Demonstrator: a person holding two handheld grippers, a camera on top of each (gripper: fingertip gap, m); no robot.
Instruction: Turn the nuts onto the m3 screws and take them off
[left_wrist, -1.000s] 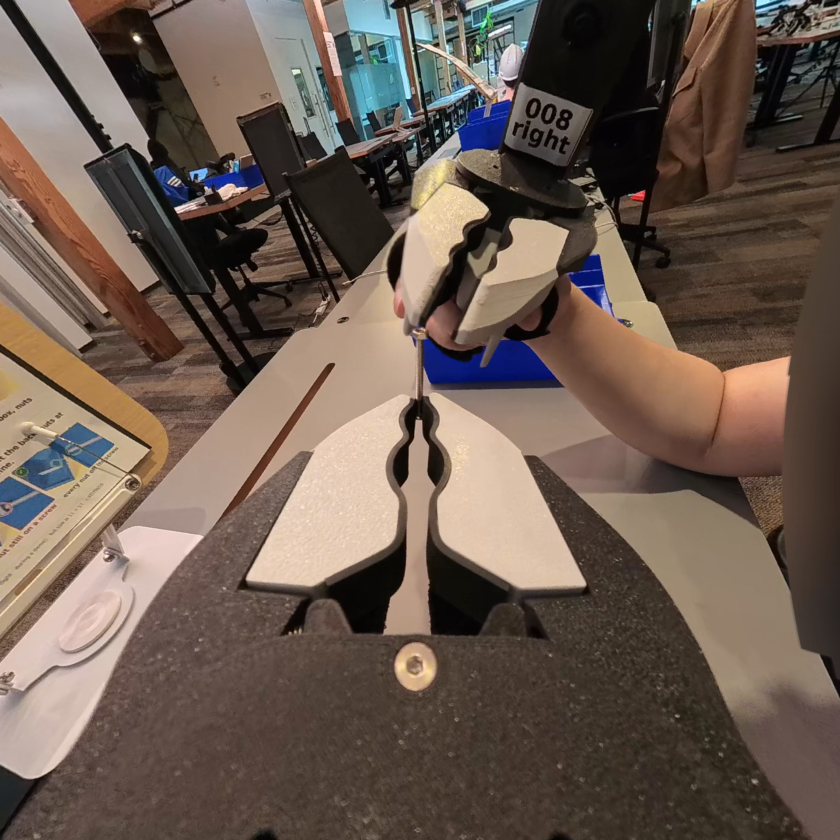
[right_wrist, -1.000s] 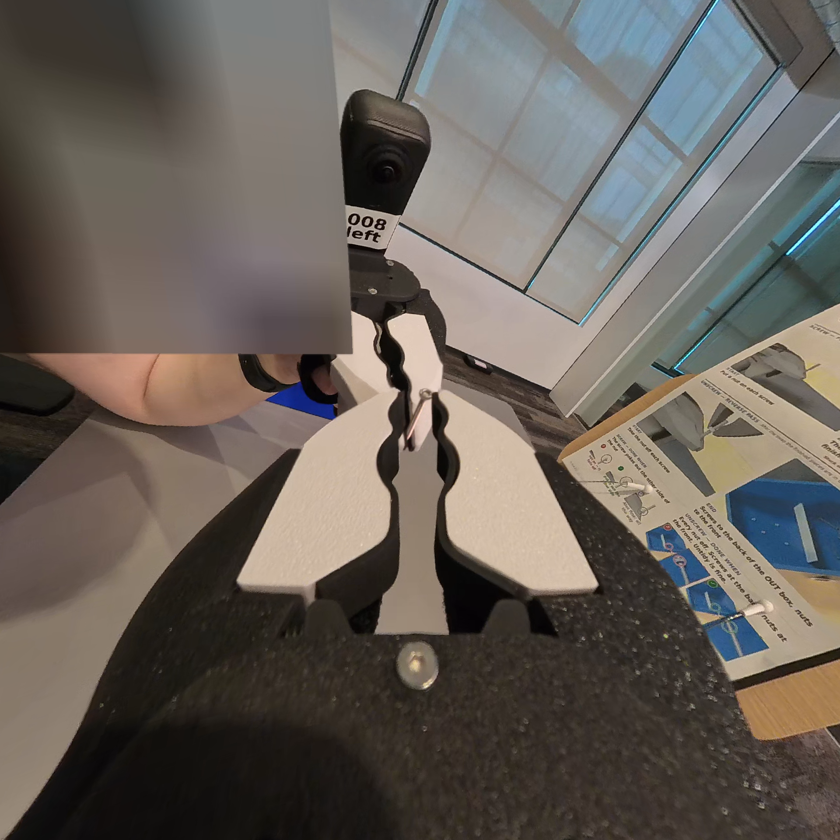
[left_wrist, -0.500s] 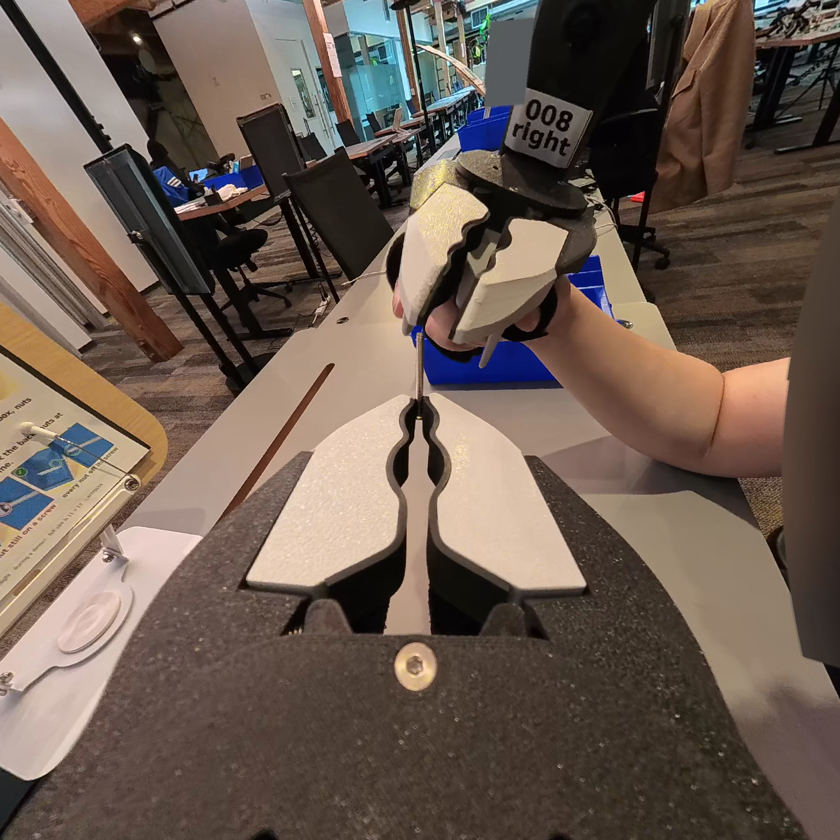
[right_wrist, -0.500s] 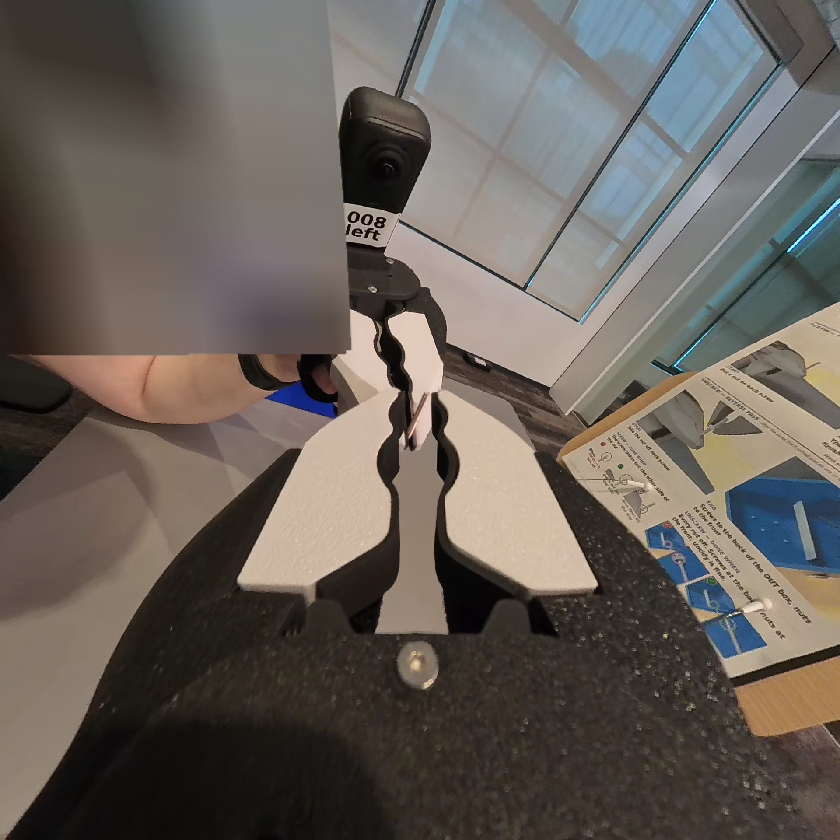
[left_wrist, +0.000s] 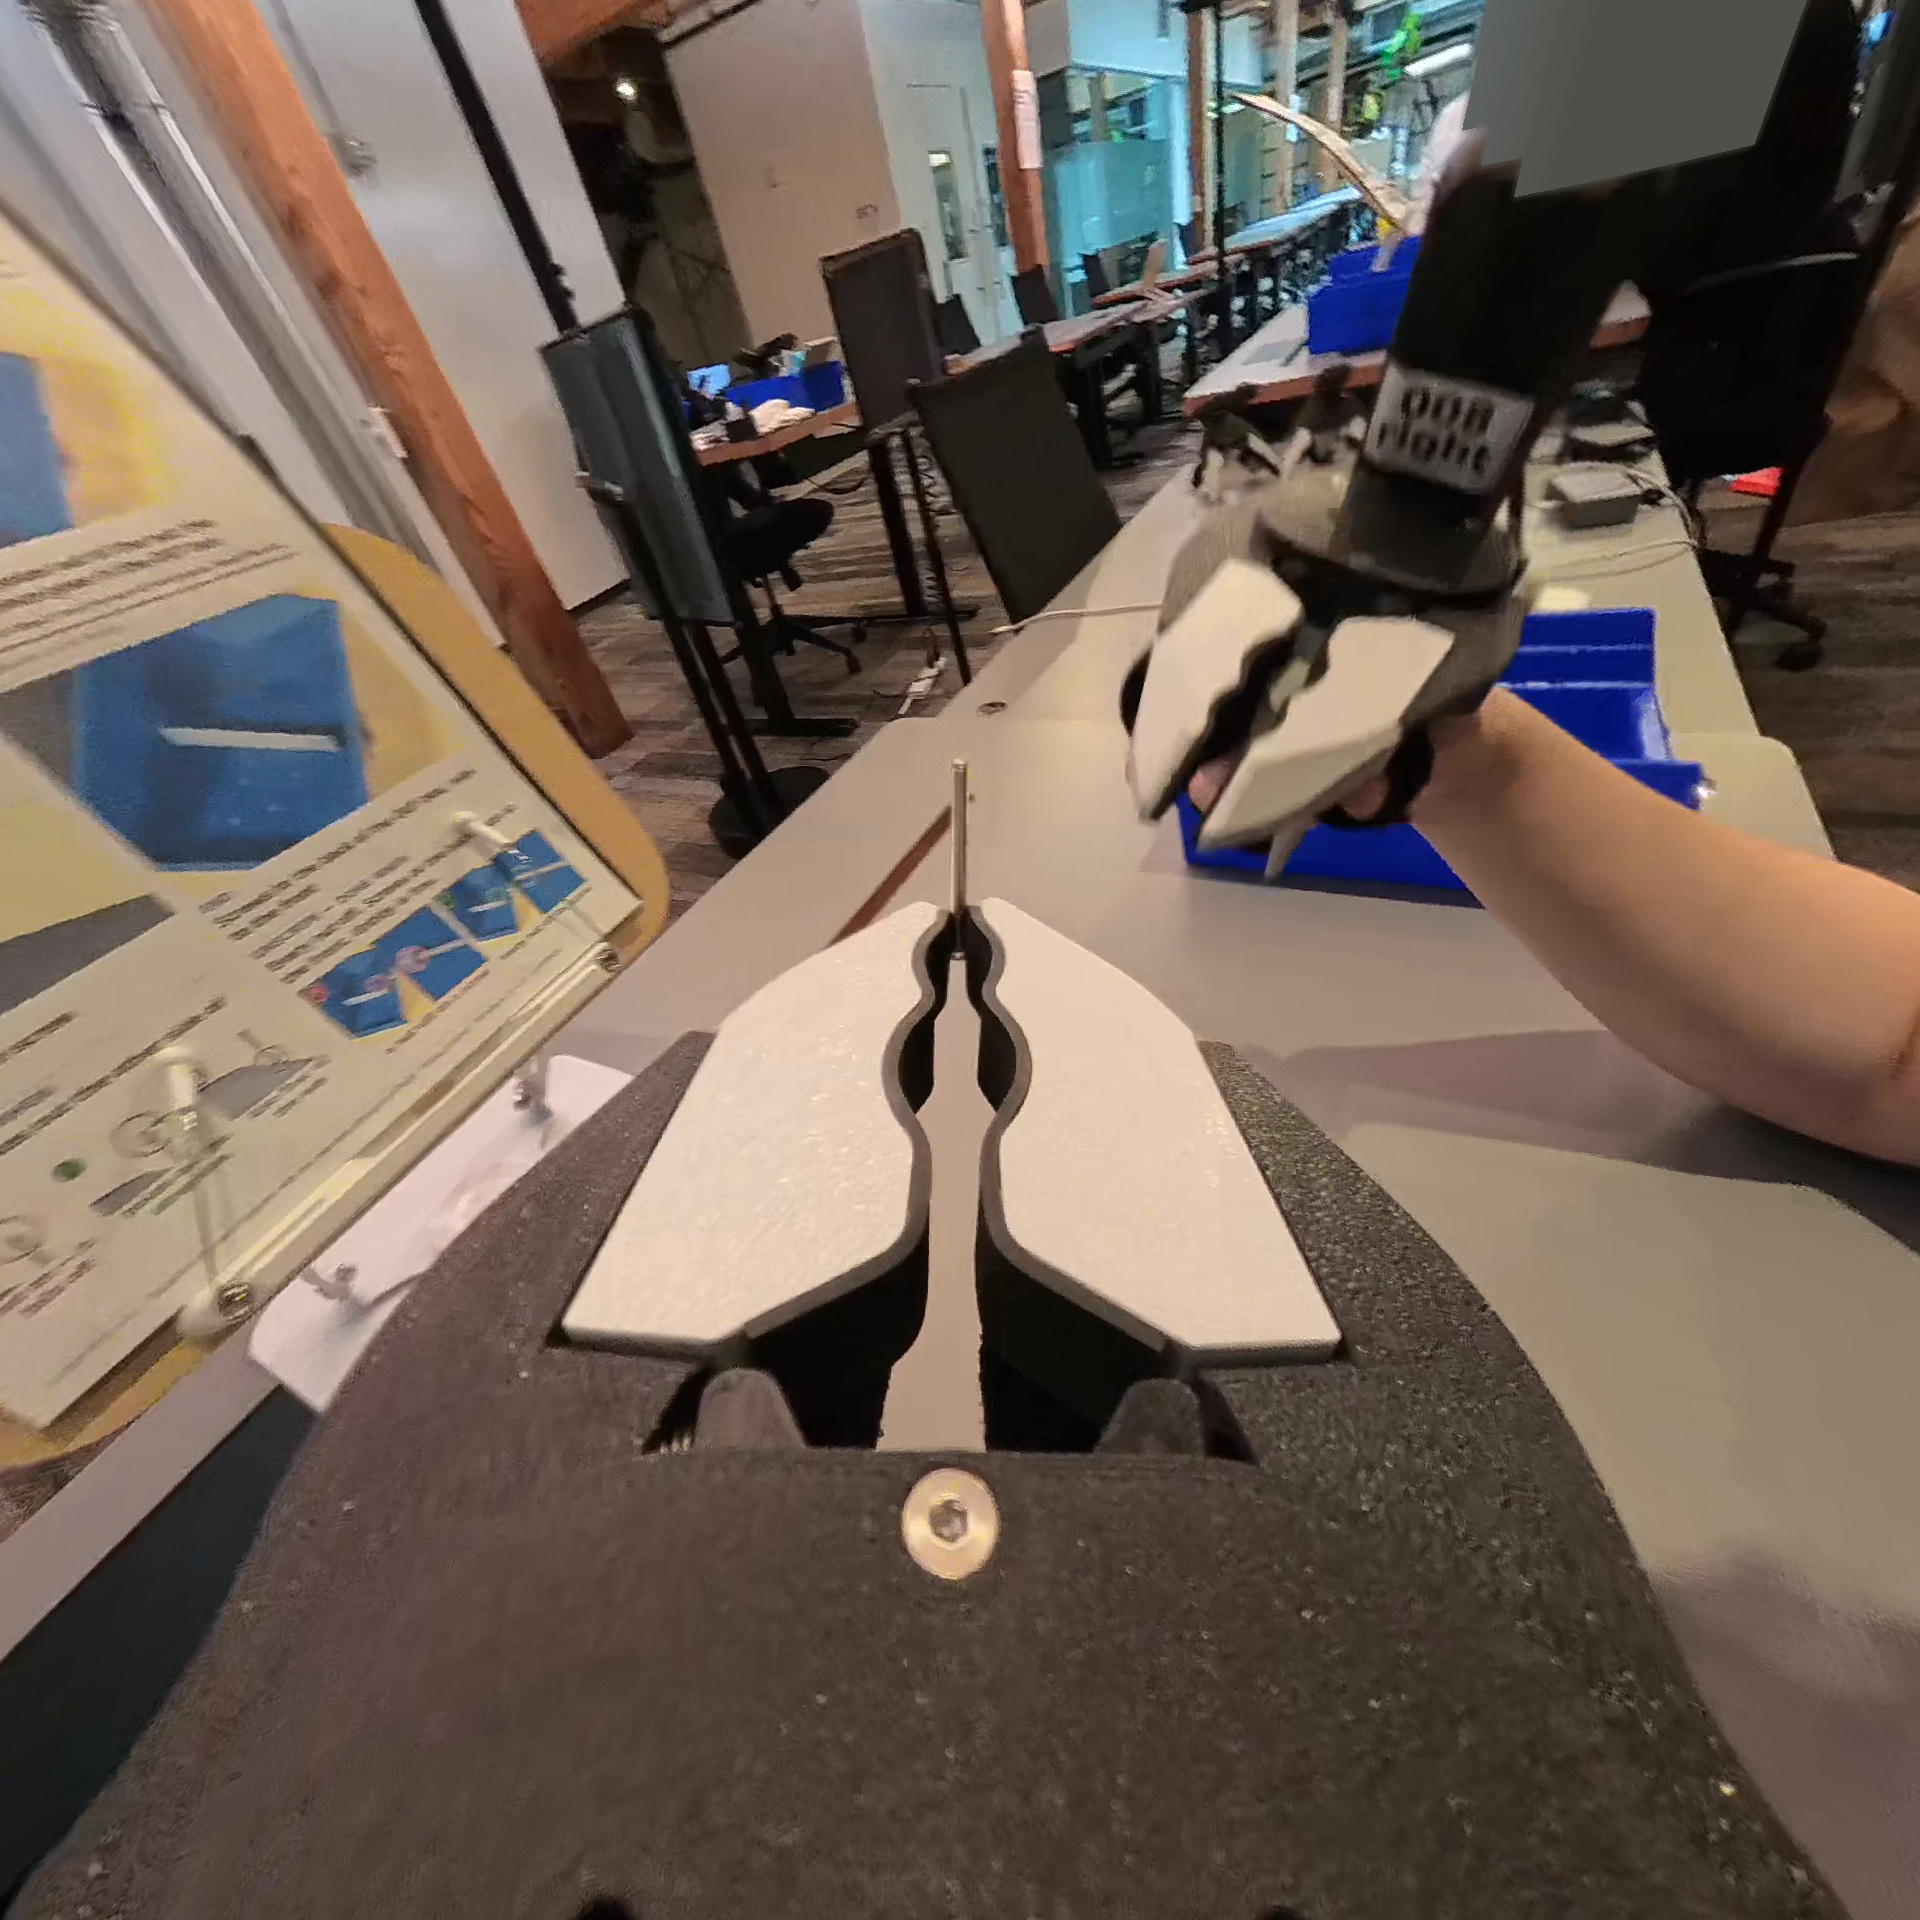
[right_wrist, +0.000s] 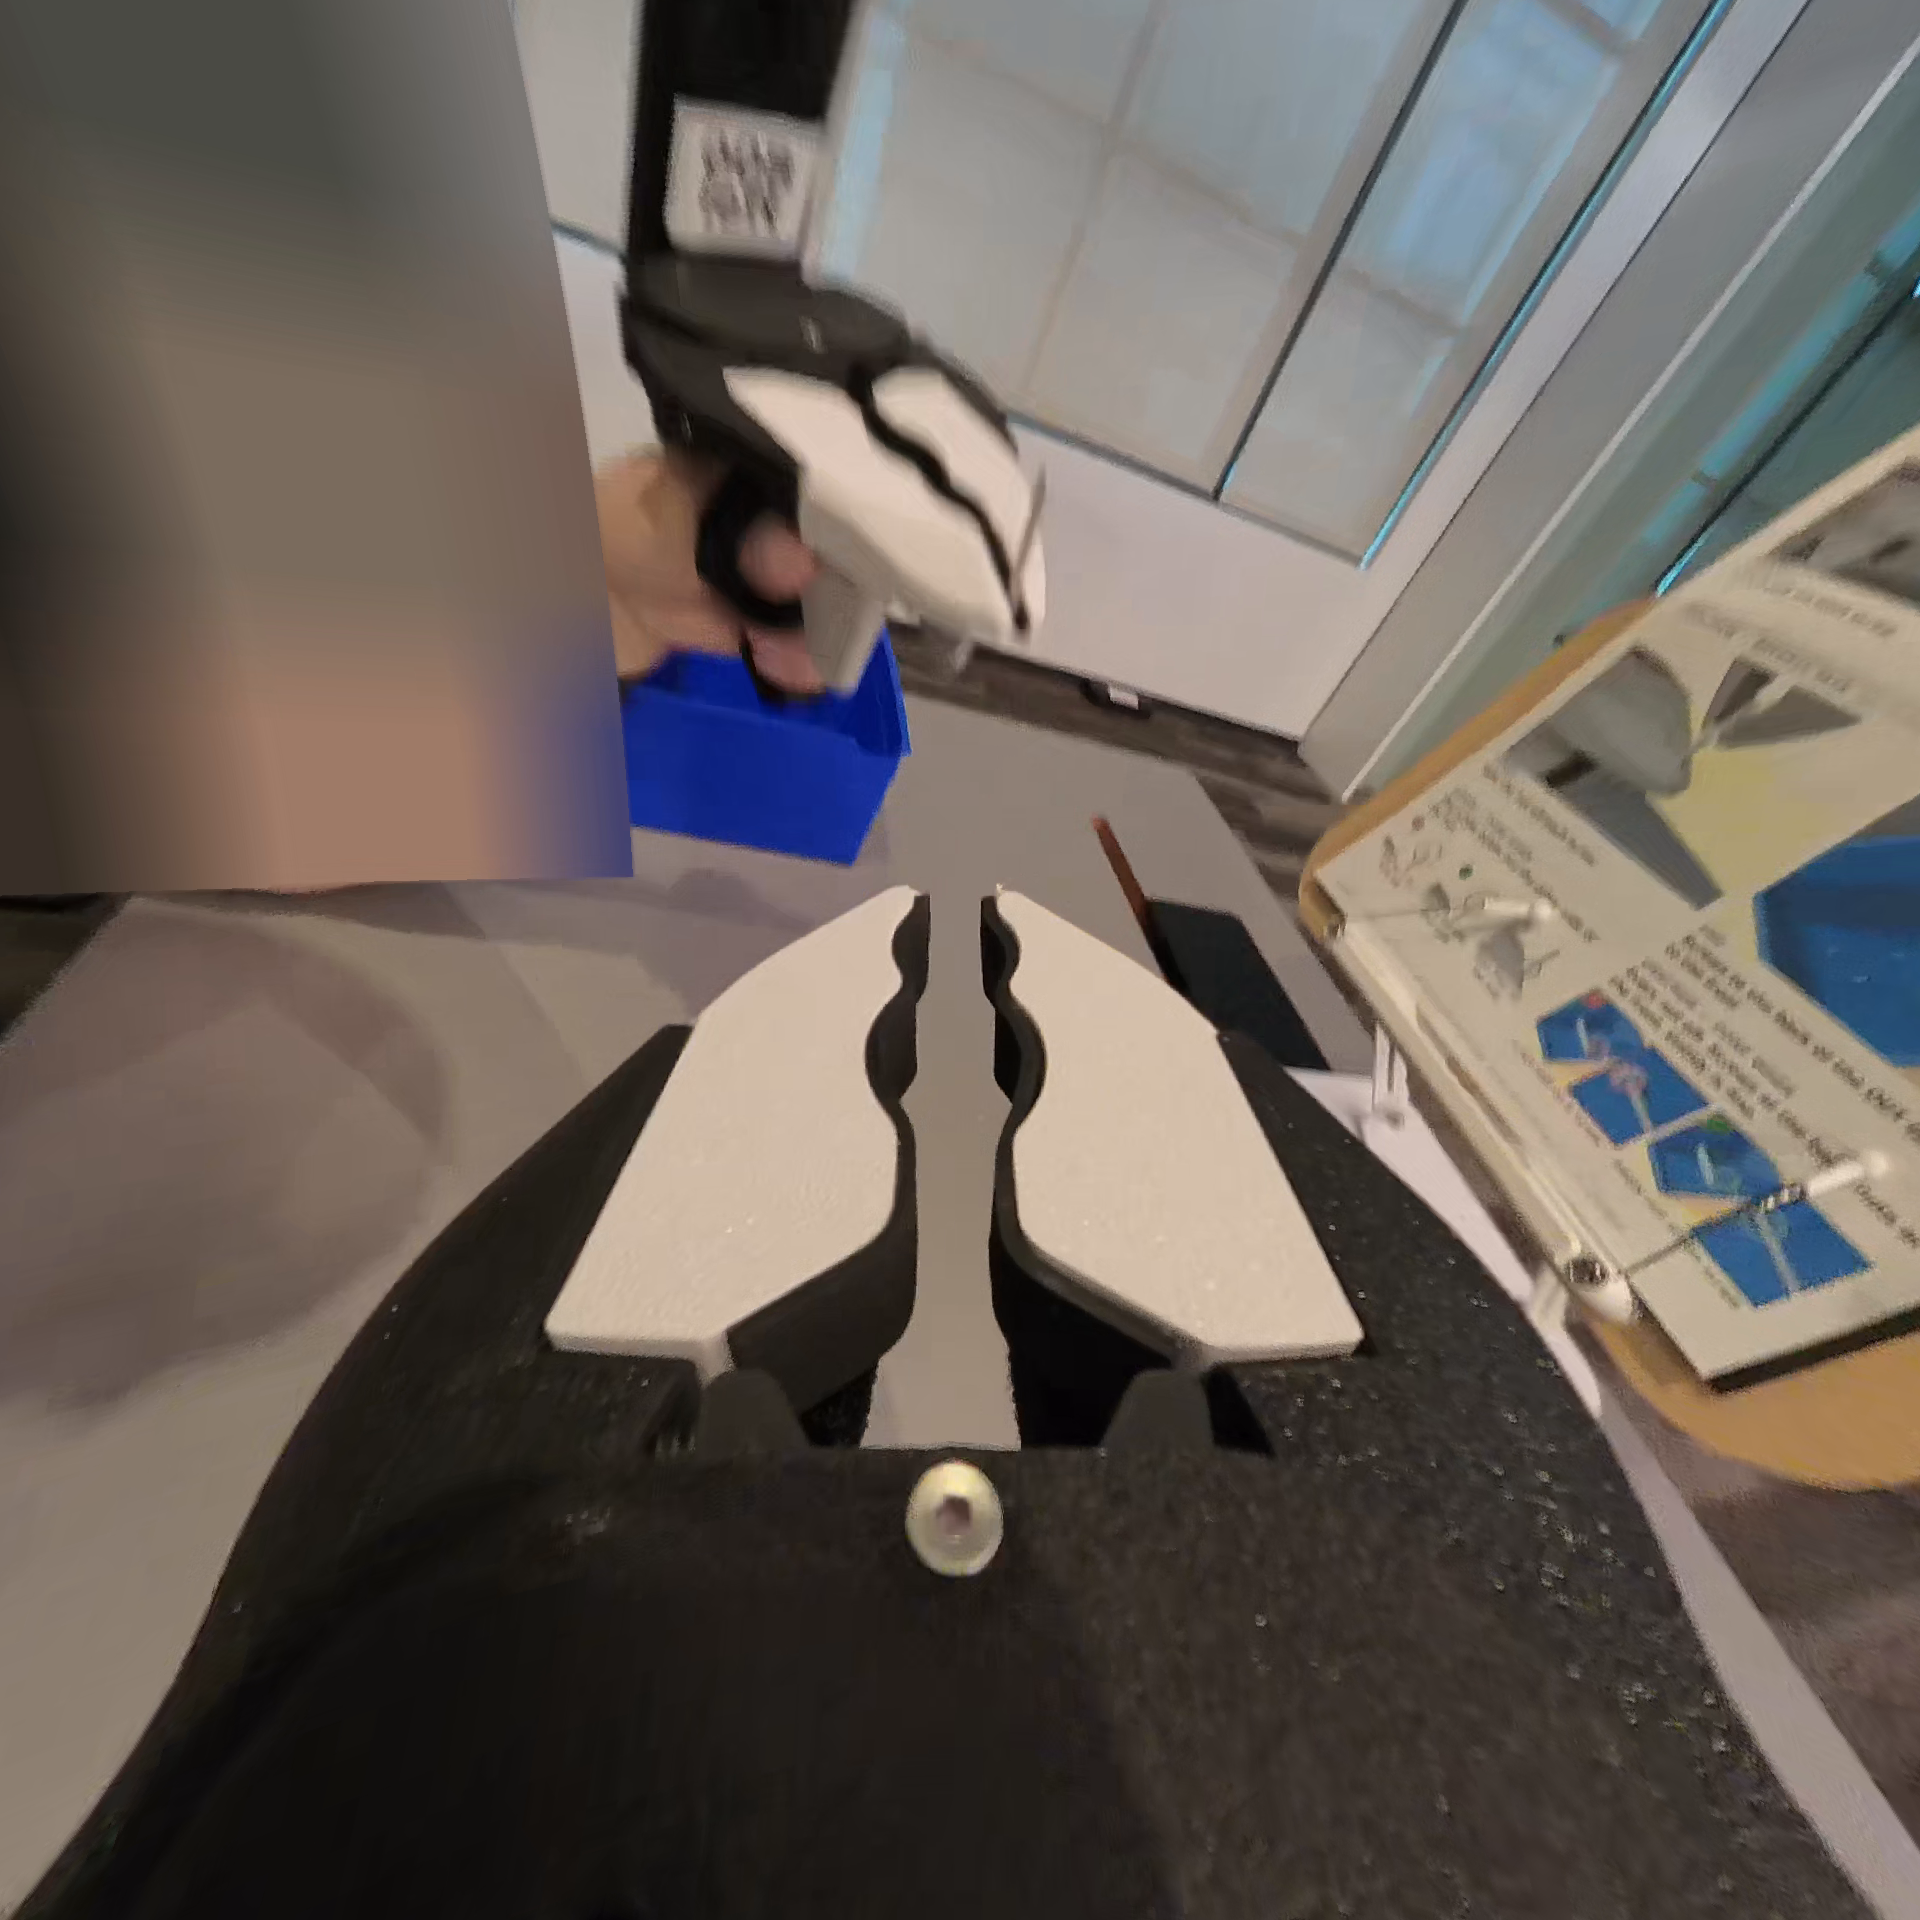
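Left tongs (left_wrist: 958, 914) clenched on the lower end of one m3 screw (left_wrist: 957, 831); the shank stands upright out of the tips, free end up, pinched right at the front notch so that most of the thread is exposed and reachable from above. That looks like the reason for the hold: one tool acts as a vise, the other does the turning. No nut visible on the shank in the left wrist view, and the top end looks bare. Right tongs (right_wrist: 956, 899) released, a clear gap between the tips and nothing seen in it; whether a nut clings to either pad is too small to tell. In the left wrist view the right tongs (left_wrist: 1210, 821) sit off to the right of the screw, apart from it, over the near edge of the blue bin (left_wrist: 1579, 717) on the grey tabletop (left_wrist: 1351, 956). My guess is the bin holds or receives the nuts, which would explain the position. An instruction board (left_wrist: 260, 935) leans at the left edge, angled toward the person. Both views are motion-blurred. Judged stage: between nuts, screw held ready.
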